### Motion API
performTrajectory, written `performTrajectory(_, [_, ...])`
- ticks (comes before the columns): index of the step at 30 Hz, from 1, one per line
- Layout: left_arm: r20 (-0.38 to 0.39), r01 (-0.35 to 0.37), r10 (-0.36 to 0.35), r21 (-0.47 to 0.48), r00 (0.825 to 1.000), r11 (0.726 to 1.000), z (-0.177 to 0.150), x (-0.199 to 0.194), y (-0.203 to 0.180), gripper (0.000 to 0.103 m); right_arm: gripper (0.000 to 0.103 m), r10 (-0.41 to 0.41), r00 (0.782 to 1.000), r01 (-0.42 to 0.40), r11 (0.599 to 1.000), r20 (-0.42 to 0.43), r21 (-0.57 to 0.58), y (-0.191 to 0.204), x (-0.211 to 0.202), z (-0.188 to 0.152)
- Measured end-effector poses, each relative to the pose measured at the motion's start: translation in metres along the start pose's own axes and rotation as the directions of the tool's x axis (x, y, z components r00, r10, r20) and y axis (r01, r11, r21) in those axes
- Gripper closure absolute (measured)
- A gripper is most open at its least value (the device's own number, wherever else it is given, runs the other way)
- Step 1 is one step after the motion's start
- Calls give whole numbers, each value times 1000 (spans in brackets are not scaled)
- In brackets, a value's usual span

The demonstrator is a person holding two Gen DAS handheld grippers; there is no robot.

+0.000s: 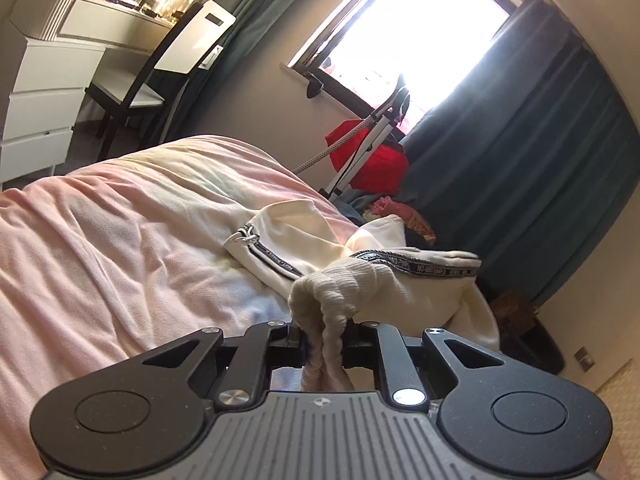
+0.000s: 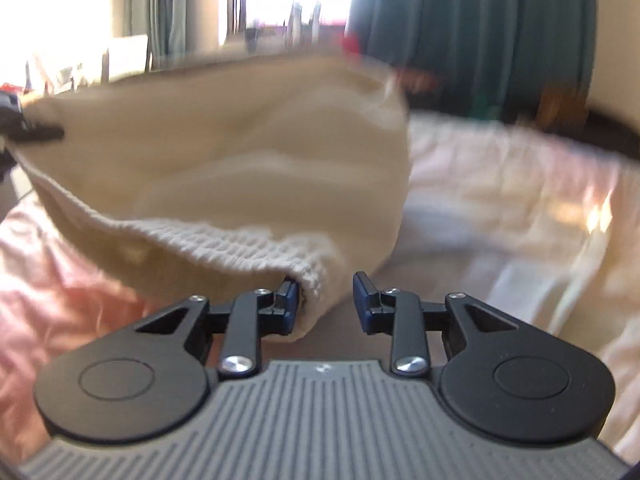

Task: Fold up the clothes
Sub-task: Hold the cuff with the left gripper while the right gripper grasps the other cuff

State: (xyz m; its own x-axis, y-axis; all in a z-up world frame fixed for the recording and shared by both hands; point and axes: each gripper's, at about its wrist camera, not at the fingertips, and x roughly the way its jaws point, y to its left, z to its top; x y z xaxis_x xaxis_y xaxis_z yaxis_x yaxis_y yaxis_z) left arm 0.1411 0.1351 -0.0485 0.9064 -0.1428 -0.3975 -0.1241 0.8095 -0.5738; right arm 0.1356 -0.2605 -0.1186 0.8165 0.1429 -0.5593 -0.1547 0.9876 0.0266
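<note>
The left gripper (image 1: 320, 330) is clamped on the ribbed hem of the cream sweatshirt with black lettered tape (image 1: 304, 248), lifting it off the pink bedspread (image 1: 120, 240) seemingly to spread it, while the right gripper (image 2: 326, 304), fingers apart, has the hem (image 2: 240, 240) against one finger.

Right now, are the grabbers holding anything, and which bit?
The left gripper pinches the cream garment by its ribbed hem. The right gripper is open, with ribbed fabric lying against one finger.

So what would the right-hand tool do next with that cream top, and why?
Probably close its fingers. The right gripper is open, with the ribbed hem of the cream garment beside one finger only, while the left gripper already pinches its ribbed edge above the pink bedcover.
</note>
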Motion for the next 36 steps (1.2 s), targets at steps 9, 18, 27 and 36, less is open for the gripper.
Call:
performTrajectory(9, [21,-18,17,28,1000,999,-4,0,0,88,80,39,999,-38,997,-11,69,-8,17,6])
performTrajectory(18, [135,-13,17,-27,991,1000,17,-30,8,88,86,281,911,-284,958,303,-34,8,-104,34])
performTrajectory(27, [44,-152,157,-105,987,983,38,-13,42,89,78,450,879,-449,892,-159,46,38,-41,-8])
performTrajectory(36, [44,-186,187,-41,981,982,39,-1,39,88,16,642,767,-556,679,-20,479,-16,-40,-5])
